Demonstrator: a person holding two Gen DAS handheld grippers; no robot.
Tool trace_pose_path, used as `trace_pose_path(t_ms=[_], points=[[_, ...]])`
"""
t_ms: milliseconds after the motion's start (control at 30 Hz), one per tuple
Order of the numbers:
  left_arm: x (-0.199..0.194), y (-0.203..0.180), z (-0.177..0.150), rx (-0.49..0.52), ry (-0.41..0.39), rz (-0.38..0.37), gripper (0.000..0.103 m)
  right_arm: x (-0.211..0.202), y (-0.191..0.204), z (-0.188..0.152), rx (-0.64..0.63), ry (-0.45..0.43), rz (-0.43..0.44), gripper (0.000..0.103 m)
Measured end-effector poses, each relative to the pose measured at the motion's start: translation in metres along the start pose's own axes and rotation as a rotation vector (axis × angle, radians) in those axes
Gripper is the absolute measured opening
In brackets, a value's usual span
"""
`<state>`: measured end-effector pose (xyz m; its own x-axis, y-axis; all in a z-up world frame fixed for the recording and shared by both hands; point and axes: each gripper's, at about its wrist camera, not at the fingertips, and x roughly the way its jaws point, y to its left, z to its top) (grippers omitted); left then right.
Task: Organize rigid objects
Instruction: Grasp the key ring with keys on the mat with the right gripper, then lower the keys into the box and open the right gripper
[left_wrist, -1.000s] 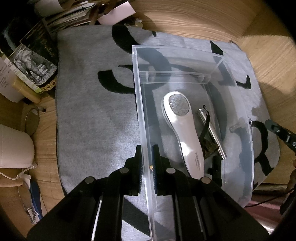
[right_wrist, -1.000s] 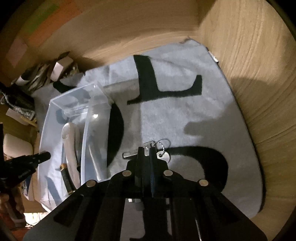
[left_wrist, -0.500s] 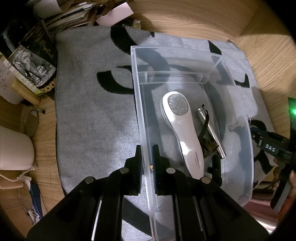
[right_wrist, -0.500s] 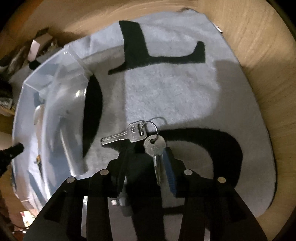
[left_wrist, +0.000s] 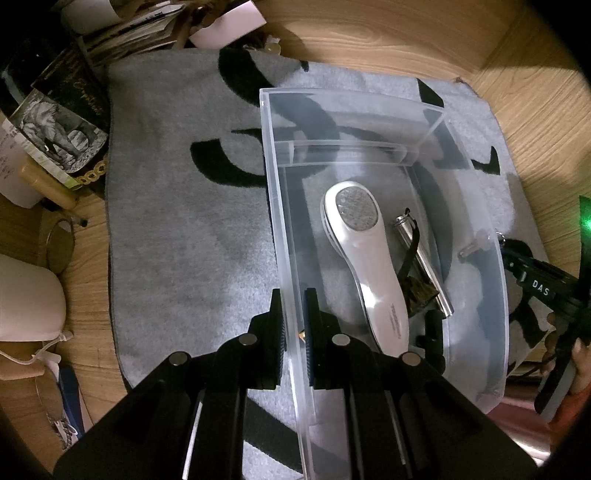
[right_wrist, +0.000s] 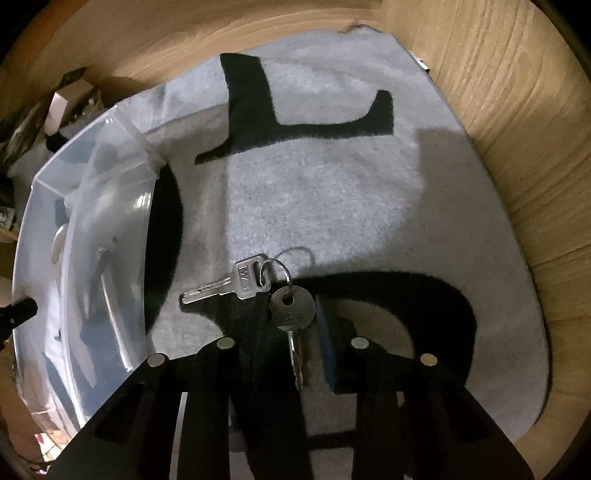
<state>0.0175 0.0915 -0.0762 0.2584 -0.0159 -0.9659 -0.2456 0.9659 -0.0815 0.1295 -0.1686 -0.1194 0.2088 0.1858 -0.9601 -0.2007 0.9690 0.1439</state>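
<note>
A clear plastic bin (left_wrist: 495, 295) stands on a grey mat. My left gripper (left_wrist: 294, 325) is shut on its near-left wall. Inside lie a white handheld device (left_wrist: 365, 266) and a silver metal cylinder (left_wrist: 424, 266) with a dark strap. Two keys on a ring lie on the mat right of the bin (right_wrist: 110, 258): a flat-headed key (right_wrist: 221, 286) points left, and a round-headed key (right_wrist: 291, 308) points toward me. My right gripper (right_wrist: 291, 321) is low over the mat. Its jaws are closing with the round key head between them, the pads just short of its edges.
The grey mat (left_wrist: 184, 240) with black letters lies on a wooden surface (right_wrist: 517, 147). Books and papers (left_wrist: 55, 129) are piled at the far left, and a white object (left_wrist: 26, 299) sits at the left edge. The right-hand tool's black body (left_wrist: 543, 288) shows beyond the bin's right wall.
My right gripper sank toward the keys, opened from shut, then narrowed around the round key head. The left gripper and the bin stayed put.
</note>
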Motion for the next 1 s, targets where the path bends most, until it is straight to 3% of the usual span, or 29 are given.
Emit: trace_pose_path(t_ms=[400, 1000], points=[[0.001, 0.002, 0.001, 0.017, -0.002, -0.013, 0.008, -0.048, 0.007, -0.003, 0.010, -0.096, 0.025, 0.023], [-0.002, 0.002, -0.002, 0.059, -0.014, -0.034, 0.008, -0.142, 0.075, 0.000, -0.090, -0.324, 0.145, 0.023]])
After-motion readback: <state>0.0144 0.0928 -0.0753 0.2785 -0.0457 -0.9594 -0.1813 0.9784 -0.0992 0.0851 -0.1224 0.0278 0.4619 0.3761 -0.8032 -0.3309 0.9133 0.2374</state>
